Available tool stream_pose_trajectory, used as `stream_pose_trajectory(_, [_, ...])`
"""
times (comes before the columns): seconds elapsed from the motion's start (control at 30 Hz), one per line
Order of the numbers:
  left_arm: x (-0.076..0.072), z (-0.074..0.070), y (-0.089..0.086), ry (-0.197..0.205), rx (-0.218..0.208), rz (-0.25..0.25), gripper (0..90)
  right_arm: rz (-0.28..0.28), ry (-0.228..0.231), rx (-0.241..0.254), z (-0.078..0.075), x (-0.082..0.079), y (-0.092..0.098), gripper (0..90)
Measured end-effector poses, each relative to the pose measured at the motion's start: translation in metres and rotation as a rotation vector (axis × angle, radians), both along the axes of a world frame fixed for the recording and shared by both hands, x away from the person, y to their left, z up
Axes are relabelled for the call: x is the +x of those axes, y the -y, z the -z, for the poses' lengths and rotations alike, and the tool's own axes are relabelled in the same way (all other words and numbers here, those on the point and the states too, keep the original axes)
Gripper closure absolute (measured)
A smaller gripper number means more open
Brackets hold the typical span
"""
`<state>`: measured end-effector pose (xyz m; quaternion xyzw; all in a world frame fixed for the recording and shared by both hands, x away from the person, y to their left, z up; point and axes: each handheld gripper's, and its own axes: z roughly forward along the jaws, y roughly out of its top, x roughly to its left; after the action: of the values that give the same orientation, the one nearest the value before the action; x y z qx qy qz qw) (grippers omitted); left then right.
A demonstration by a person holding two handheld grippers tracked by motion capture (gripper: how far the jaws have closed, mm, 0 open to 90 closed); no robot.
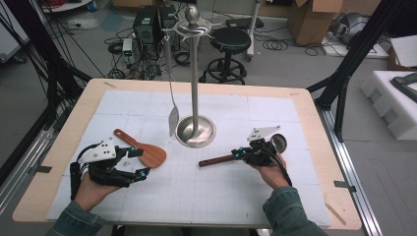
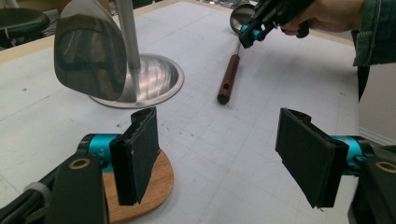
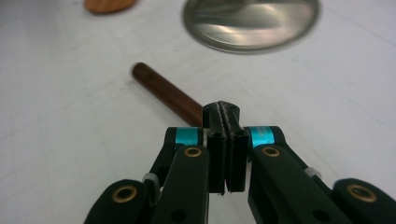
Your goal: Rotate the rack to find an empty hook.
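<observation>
Ladle in my right claw: jaws pressed tight on its thin shaft, the dark brown wooden handle pointing left above the table, its round steel bowl behind my hand. My left claw stands spread with nothing between its pads, beside a wooden spatula lying flat. Farther off stands a steel rack with a metal turner hanging from it.

left gripper low over the tabletop with fingers spread wide apart and nothing between them, right gripper lifted a bit, fingers pinched tight together, both forearms in from the near edge, denim sleeves
</observation>
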<state>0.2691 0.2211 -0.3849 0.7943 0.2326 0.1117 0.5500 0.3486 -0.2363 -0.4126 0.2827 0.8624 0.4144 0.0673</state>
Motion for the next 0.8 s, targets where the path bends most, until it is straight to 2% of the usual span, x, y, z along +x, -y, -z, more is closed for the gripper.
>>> stream_pose_trajectory(0.13, [0.0,0.0,0.0,-0.001,0.001,0.002,30.5,0.054,-0.013,-0.021,-0.003,0.007,0.018,90.0])
stream_pose_trajectory(0.27, [0.0,0.0,0.0,-0.001,0.0,0.001,30.5,0.079,-0.021,-0.049,-0.003,0.013,0.028,90.0])
stream_pose_trajectory(0.43, [0.0,0.0,0.0,-0.001,0.001,0.002,30.5,0.092,-0.038,-0.097,0.0,0.019,0.033,90.0])
stream_pose_trajectory(0.6, [0.0,0.0,0.001,-0.001,0.004,0.006,30.5,0.113,-0.057,-0.126,0.005,0.024,0.036,90.0])
stream_pose_trajectory(0.8, [0.0,0.001,0.001,-0.003,0.003,0.005,30.5,0.139,-0.057,-0.146,0.009,0.029,0.041,90.0])
